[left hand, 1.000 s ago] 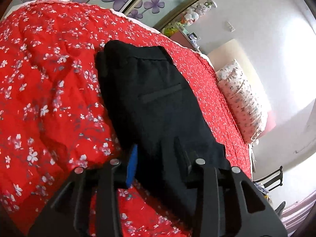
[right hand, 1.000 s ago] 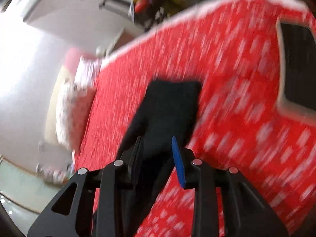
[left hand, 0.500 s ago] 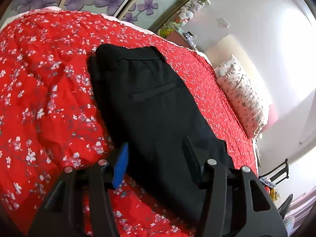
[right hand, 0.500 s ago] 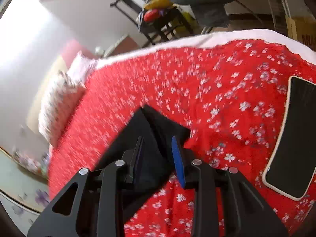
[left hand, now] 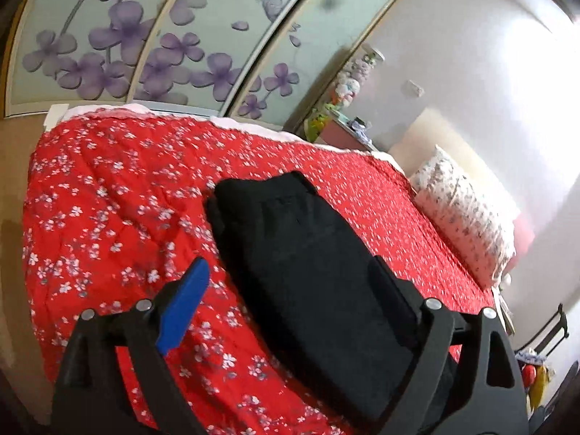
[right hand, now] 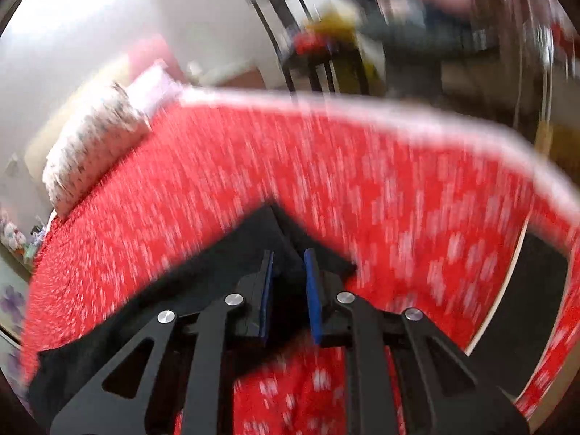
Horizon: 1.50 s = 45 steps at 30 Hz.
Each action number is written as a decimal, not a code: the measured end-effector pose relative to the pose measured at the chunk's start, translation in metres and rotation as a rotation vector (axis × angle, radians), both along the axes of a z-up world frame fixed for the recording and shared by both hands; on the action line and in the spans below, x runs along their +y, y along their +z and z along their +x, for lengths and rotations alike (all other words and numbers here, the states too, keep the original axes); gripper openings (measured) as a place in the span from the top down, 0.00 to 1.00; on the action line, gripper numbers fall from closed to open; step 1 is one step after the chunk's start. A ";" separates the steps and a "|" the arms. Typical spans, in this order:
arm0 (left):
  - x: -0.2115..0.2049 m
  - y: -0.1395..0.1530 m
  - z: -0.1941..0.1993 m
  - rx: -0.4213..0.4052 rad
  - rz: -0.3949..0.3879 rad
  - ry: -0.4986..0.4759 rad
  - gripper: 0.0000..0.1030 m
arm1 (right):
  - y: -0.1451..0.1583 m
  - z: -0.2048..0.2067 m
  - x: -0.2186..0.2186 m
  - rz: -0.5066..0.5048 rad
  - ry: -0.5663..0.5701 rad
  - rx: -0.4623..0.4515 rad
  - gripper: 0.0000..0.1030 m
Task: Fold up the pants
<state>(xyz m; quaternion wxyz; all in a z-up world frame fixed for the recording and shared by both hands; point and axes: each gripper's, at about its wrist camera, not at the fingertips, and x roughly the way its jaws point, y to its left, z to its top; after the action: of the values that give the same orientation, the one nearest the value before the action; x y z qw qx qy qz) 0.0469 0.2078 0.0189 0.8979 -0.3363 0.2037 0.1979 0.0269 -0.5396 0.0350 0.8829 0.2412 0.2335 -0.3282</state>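
My right gripper is clamped on the pants hem; left gripper spread wide over them on the bed (waistband at 12). I'd carry the hem there, taut

1. The pants under my fingers are plain black, no pattern.
2. The bedspread is bright red, scattered with small white blossoms.
3. My left gripper is black with one blue pad showing.
4. My right gripper is black too, with blue pads.
5. The pillow is white with small greyish sprigs.
6. The wardrobe doors are pale green with purple flowers.
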 end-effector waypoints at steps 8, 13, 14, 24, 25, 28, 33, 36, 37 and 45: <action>-0.012 -0.003 0.010 0.000 0.030 -0.088 0.14 | -0.060 0.024 -0.053 0.091 -0.083 0.221 0.96; -0.024 -0.001 0.015 -0.009 0.067 -0.134 0.13 | -0.046 -0.001 -0.072 0.294 -0.122 0.031 0.88; -0.028 0.000 0.015 -0.014 0.077 -0.148 0.13 | -0.042 -0.012 -0.073 0.348 -0.124 -0.060 0.71; -0.060 0.002 0.021 -0.029 0.160 -0.297 0.10 | -0.061 -0.029 -0.079 0.562 -0.143 -0.117 0.57; -0.061 0.002 0.021 -0.028 0.161 -0.301 0.10 | -0.063 -0.028 -0.079 0.582 -0.133 -0.119 0.57; -0.062 -0.001 0.023 -0.021 0.157 -0.310 0.10 | -0.066 -0.019 -0.077 0.582 -0.095 -0.090 0.59; -0.061 -0.005 0.025 -0.009 0.133 -0.321 0.09 | -0.076 -0.013 -0.074 0.564 -0.076 -0.068 0.59; -0.061 -0.006 0.025 -0.006 0.131 -0.327 0.09 | -0.077 -0.010 -0.074 0.542 -0.065 -0.079 0.59; -0.061 -0.006 0.025 -0.006 0.133 -0.328 0.09 | -0.077 -0.008 -0.074 0.529 -0.059 -0.081 0.59; -0.066 -0.005 0.026 -0.007 0.131 -0.337 0.08 | -0.056 -0.002 -0.061 0.430 0.005 -0.088 0.61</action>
<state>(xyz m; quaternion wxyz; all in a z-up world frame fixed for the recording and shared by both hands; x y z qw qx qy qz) 0.0730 0.1423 0.0138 0.9390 -0.2391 0.2409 0.0562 0.0247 -0.6006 -0.0213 0.8212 0.4377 0.2599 -0.2578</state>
